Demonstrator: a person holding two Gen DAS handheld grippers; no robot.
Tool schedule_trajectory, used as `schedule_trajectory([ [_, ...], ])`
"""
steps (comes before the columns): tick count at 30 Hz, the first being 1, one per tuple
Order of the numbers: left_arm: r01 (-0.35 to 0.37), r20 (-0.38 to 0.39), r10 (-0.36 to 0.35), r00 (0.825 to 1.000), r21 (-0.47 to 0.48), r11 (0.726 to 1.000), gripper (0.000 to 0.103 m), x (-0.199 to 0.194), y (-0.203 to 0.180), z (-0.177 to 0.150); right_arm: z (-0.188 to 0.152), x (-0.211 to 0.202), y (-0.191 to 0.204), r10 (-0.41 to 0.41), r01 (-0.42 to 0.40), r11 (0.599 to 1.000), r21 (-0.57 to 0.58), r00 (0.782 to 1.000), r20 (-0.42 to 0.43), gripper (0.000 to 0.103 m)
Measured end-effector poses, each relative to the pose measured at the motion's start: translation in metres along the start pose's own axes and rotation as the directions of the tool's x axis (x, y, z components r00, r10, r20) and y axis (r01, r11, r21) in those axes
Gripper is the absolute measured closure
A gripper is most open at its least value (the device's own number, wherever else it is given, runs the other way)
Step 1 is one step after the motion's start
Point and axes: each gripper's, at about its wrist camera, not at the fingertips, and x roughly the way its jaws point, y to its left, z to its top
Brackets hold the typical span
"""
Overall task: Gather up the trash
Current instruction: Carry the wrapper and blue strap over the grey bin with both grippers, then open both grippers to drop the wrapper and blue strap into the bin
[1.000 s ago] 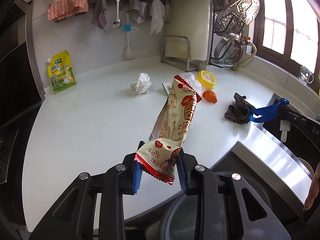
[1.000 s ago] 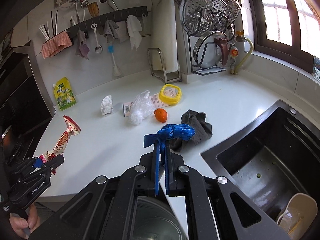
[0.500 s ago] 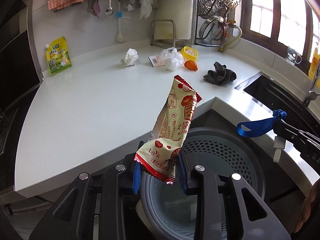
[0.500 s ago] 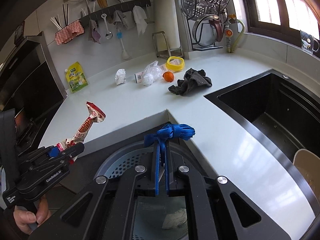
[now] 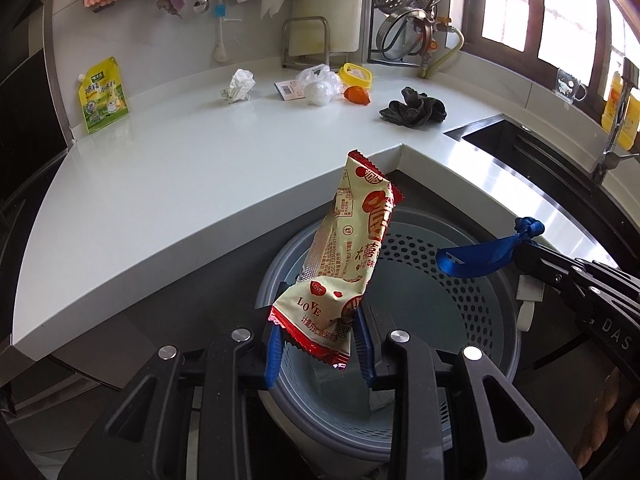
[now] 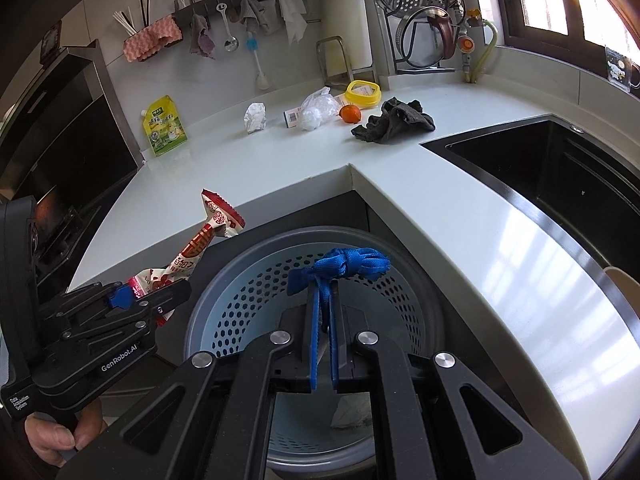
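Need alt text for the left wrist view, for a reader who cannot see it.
The left gripper holds a red and cream snack wrapper in its jaws above a perforated grey bin. At right, the right gripper holds a blue strap over it. Behind, a white counter bears more litter.

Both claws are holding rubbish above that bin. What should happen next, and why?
Probably open the left gripper so the red-and-cream snack wrapper drops: it already hangs over the grey perforated plastic bin. The right gripper, clamping the blue knotted fabric strap, is also above it.
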Motion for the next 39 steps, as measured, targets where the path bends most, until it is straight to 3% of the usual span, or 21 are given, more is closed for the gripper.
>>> schedule_trajectory([
  [18, 0.018, -0.067, -0.020, 0.998, -0.030, 0.999, 0.068, 0.019, 0.003, -0.010, -0.019, 0.028, -0.003, 0.014, -0.014, 1.000, 0.004, 0.996, -0.088, 0.096],
  [21, 0.015, -0.069, -0.017, 0.997, -0.034, 0.999, 0.055, 0.018, 0.003, -0.011, -0.019, 0.027, -0.004, 0.011, -0.010, 1.000, 0.009, 0.996, -0.087, 0.085],
  [23, 0.012, -0.065, -0.015, 0.998, -0.035, 0.999, 0.052, 0.017, 0.003, -0.012, -0.019, 0.024, -0.006, 0.009, -0.008, 1.000, 0.015, 0.997, -0.071, 0.064],
  [31, 0.000, -0.065, -0.002, 0.998, -0.037, 0.999, 0.048, 0.016, 0.003, -0.012, -0.019, 0.019, -0.013, 0.005, -0.003, 0.999, 0.033, 0.998, -0.055, 0.062],
  [33, -0.002, -0.060, 0.000, 0.998, -0.039, 0.999, 0.044, 0.015, 0.004, -0.012, -0.019, 0.018, -0.014, 0.009, -0.007, 0.999, 0.038, 0.999, -0.053, 0.062],
  [39, -0.027, -0.032, 0.025, 0.999, -0.053, 0.998, 0.026, 0.008, 0.011, -0.011, -0.017, 0.014, -0.015, 0.021, -0.020, 0.999, 0.041, 1.000, -0.022, 0.046],
])
